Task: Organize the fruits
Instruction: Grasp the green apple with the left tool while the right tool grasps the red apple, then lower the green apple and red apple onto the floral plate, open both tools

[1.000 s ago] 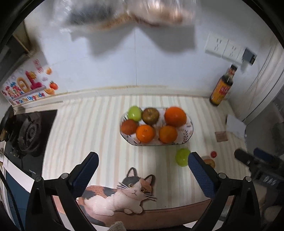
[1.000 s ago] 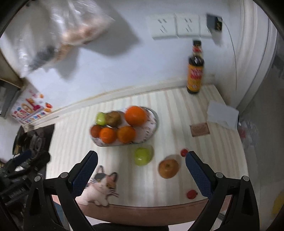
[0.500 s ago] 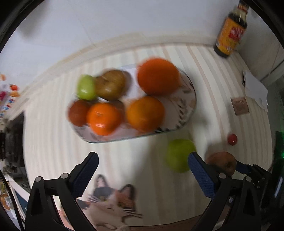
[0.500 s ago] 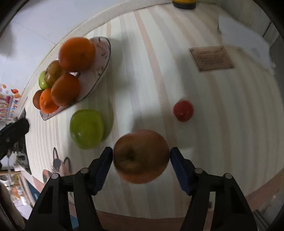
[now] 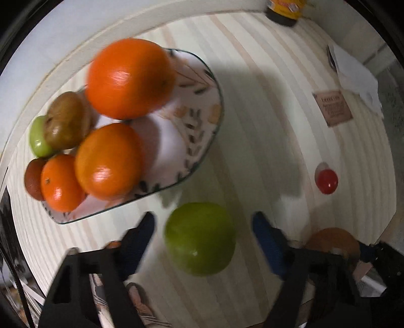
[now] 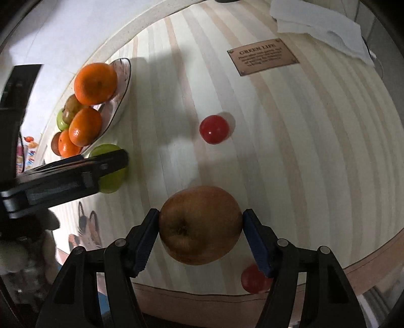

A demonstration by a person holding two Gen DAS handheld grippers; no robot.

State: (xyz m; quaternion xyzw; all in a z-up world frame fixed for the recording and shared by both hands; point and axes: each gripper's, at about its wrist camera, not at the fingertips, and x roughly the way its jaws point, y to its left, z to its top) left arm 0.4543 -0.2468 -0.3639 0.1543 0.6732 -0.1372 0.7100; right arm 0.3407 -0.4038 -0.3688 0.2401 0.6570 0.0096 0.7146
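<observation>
A green apple (image 5: 199, 238) lies on the striped table between the fingers of my left gripper (image 5: 203, 234); its jaws stand a little apart from the apple on both sides. It shows behind the left gripper in the right wrist view (image 6: 111, 176). My right gripper (image 6: 200, 227) is shut on a brown-red apple (image 6: 199, 224), both pads touching it. A patterned glass plate (image 5: 202, 106) at the left holds several oranges, a brown fruit and a small green one. A small red fruit (image 6: 214, 129) lies ahead of the right gripper, another (image 6: 253, 278) near the table's front edge.
A brown label card (image 6: 261, 56) and a white paper tissue (image 6: 320, 27) lie at the far right. A dark sauce bottle (image 5: 284, 10) stands at the back wall. A cat-shaped mat (image 6: 85, 232) lies at the front left edge.
Both grippers have dropped close to the table. The left jaws have narrowed around the green apple. The right jaws have closed onto the brown-red apple.
</observation>
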